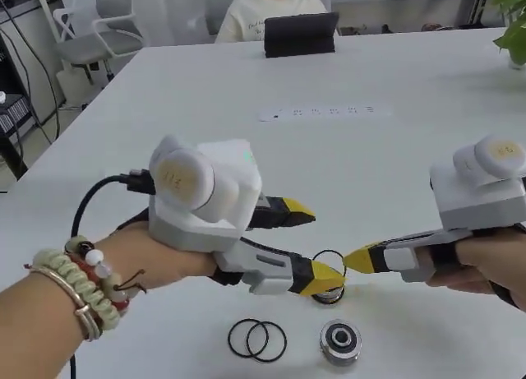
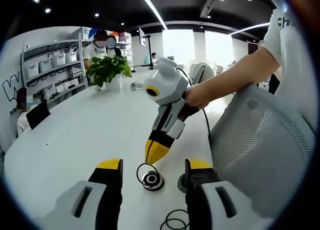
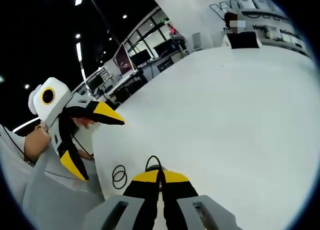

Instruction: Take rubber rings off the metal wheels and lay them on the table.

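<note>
My right gripper point(image 1: 355, 260) is shut on a thin black rubber ring point(image 1: 329, 258), holding it partly lifted over a metal wheel point(image 1: 329, 295) on the white table point(image 1: 345, 173). In the right gripper view, the ring point(image 3: 154, 163) pokes out past my shut right gripper point(image 3: 160, 176). My left gripper point(image 1: 316, 241) stands open, its lower jaw beside that wheel. The left gripper view looks past the open left gripper point(image 2: 155, 165) at the ring point(image 2: 144, 170) and wheel point(image 2: 151, 180). A second wheel point(image 1: 339, 343) and two loose rings point(image 1: 256, 339) lie nearer me.
A person sits at the table's far end behind a dark tablet point(image 1: 300, 34). A flush socket strip point(image 1: 325, 112) lies mid-table. A plant point(image 1: 514, 34) stands at the far right, office chairs point(image 1: 90, 34) at the far left, and a mesh chair point(image 2: 260, 150) beside me.
</note>
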{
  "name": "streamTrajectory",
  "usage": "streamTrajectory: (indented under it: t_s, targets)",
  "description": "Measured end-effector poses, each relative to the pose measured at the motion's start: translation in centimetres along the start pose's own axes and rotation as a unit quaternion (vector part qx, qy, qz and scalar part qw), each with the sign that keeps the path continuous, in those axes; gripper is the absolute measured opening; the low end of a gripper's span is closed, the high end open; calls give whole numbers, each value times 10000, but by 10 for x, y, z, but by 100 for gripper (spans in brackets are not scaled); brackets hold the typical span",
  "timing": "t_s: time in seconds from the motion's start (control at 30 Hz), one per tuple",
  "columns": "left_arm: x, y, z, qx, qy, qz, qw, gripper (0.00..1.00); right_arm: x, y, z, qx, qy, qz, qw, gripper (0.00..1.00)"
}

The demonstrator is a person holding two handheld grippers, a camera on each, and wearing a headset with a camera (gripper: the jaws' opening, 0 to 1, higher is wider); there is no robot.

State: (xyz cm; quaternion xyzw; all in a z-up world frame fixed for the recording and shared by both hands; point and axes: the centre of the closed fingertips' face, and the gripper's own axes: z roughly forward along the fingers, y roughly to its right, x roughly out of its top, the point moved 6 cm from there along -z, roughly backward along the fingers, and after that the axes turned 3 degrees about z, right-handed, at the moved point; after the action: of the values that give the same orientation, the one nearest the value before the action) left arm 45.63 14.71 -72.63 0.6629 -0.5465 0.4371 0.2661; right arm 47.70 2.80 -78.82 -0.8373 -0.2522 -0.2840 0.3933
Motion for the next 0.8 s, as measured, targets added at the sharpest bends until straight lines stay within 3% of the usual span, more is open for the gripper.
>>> streamTrajectory:
  t_s: [0.17, 0.3, 0.43, 0.6, 0.8]
  targets:
    - [3, -3, -24, 63, 48, -50, 10000, 51, 5, -3, -2, 51, 120, 28, 9999, 0]
    - [5, -4, -44, 158, 231, -229, 9993, 56, 7, -3, -3, 72, 172, 31, 9998, 0]
    - [2, -3, -60, 214, 243, -215, 9992, 63, 8, -5, -4, 115, 192, 10, 9997, 0]
    - [1, -6, -81, 498, 434, -333, 9973, 65, 11, -10, -4, 190, 235, -45, 9995, 0]
    - [-6, -1, -103, 698, 468, -410, 9956, 68, 13, -19, -1, 308, 227, -135, 9992, 0]
